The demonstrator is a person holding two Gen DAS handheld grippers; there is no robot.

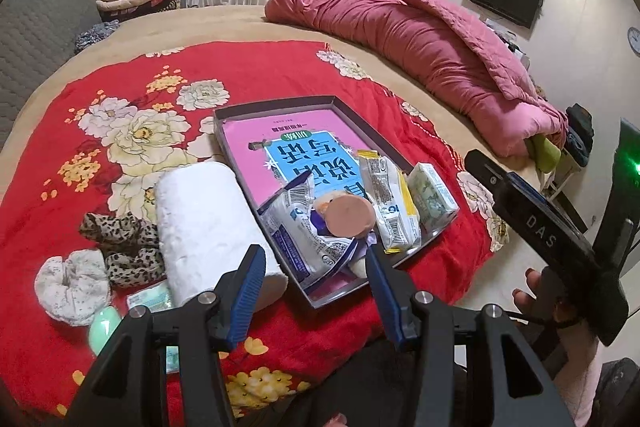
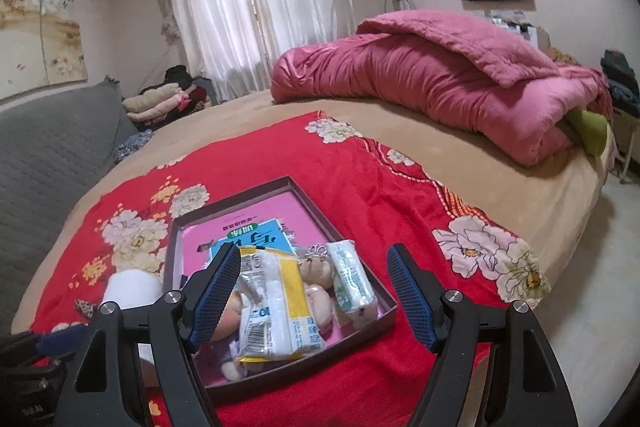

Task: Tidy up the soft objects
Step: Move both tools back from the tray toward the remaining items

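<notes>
Left gripper (image 1: pixel 316 291) spread, empty; paper roll (image 1: pixel 204 223) lies just beside its left finger, outside the tray (image 1: pixel 280 103), long axis running away.

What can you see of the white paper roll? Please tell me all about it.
The paper roll is a thick white cylinder with a dimpled, soft-looking surface. It lies on its side on the red cloth, along the outer wall of the tray and seemingly touching it. The leopard scrunchie is against its other side. Its near end sits behind a left gripper finger. Nothing holds it.
</notes>
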